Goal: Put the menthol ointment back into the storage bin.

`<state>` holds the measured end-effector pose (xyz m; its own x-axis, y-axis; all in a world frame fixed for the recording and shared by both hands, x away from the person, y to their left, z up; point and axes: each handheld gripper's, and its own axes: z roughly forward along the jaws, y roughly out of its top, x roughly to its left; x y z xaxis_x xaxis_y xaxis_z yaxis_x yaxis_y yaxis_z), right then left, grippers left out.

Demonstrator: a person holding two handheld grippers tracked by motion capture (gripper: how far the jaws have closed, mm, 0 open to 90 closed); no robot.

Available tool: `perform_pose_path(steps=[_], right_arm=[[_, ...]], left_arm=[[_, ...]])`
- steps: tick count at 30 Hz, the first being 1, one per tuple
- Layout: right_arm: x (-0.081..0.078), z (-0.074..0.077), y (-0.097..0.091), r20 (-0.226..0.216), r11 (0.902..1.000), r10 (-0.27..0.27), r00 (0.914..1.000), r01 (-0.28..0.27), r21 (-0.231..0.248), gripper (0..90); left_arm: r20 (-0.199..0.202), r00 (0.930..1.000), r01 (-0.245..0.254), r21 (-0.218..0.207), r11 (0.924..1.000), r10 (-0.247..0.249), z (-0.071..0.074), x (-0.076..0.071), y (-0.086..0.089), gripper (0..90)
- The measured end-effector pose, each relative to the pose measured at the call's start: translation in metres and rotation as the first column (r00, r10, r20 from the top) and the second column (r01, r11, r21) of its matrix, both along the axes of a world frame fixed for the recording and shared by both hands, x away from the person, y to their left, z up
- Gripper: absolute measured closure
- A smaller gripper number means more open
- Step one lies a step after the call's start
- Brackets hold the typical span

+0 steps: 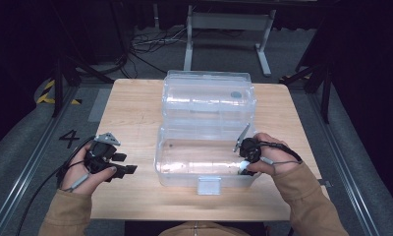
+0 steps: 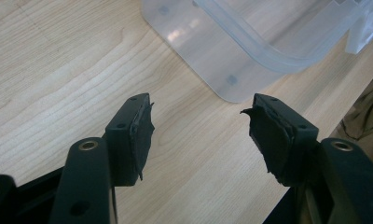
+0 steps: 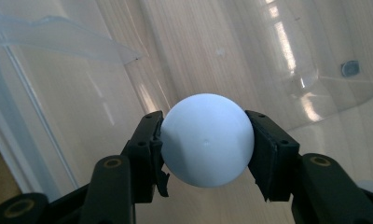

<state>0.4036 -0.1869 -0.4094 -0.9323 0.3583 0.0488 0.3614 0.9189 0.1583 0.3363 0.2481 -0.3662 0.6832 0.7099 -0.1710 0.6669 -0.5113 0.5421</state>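
The right tongs (image 3: 204,144) were clamped on a white ball (image 3: 207,140), held over the open clear plastic storage box (image 1: 184,167) at its right wall. The left tongs (image 2: 198,135) stood apart and empty above the table (image 2: 58,70), beside the box's near left corner. Risk: the smooth, round ball was pinched only at two small spots; slight loosening or tilt could squirt it out beyond the rim.
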Motion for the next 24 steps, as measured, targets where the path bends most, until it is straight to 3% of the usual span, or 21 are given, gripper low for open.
perform_pose_path(steps=[24], right_arm=[[0.0003,0.0000,-0.0013,-0.001,1.0000,-0.001,1.0000,0.001,0.001,49.8]], left_arm=[[0.001,1.0000,0.005,0.006,1.0000,-0.005,-0.0001,0.0009,0.0000,39.6]])
